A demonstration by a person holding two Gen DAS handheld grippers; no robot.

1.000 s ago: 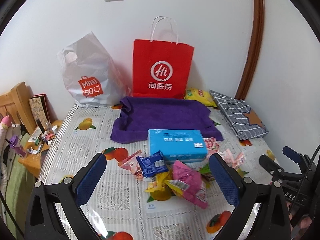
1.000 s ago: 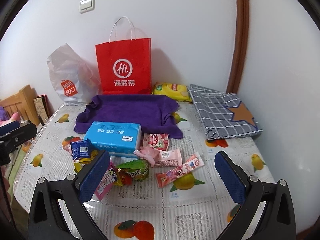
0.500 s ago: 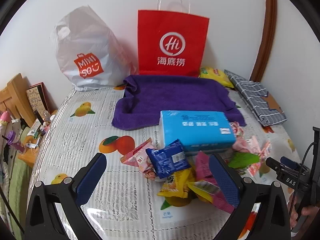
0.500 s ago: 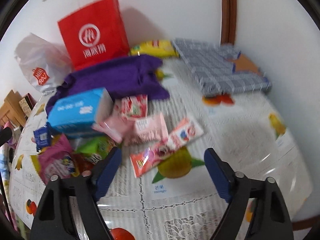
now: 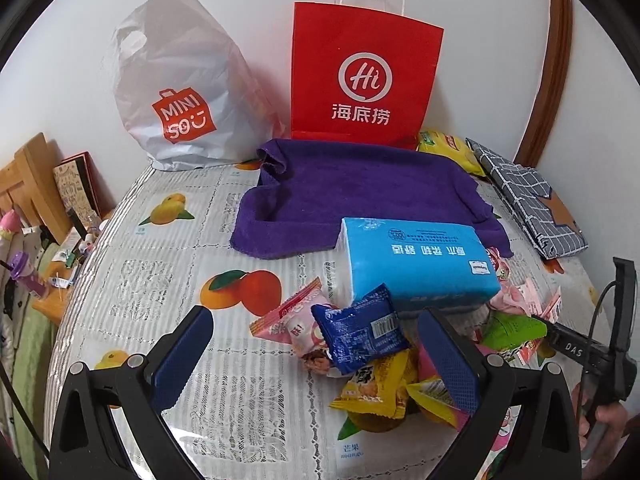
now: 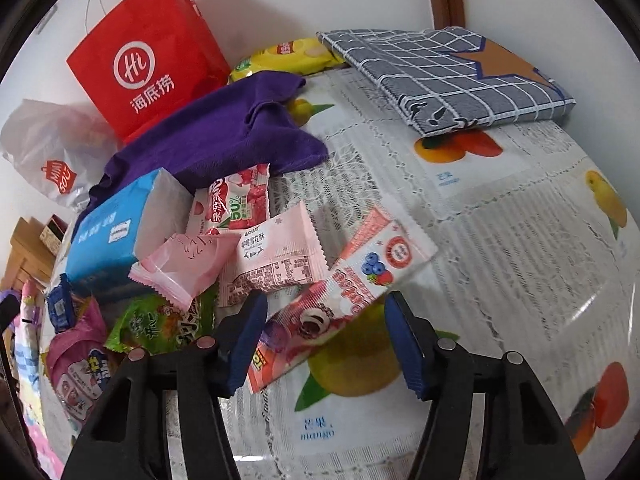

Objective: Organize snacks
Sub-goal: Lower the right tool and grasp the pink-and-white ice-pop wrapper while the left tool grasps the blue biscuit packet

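home: fruit-print tablecloth [image 5: 168,272], shopping bags [image 5: 364,80], wooden headboard [image 5: 32,184].

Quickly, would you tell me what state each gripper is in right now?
Left gripper: open, holding nothing, above the blue snack packet.
Right gripper: open, straddling the long pink berry snack packet, not yet closed on it.

Your right gripper [image 6: 326,336] hangs with jaws spread around the near end of a long pink snack packet [image 6: 344,296] lying on the table [image 6: 520,280], beside other snacks.
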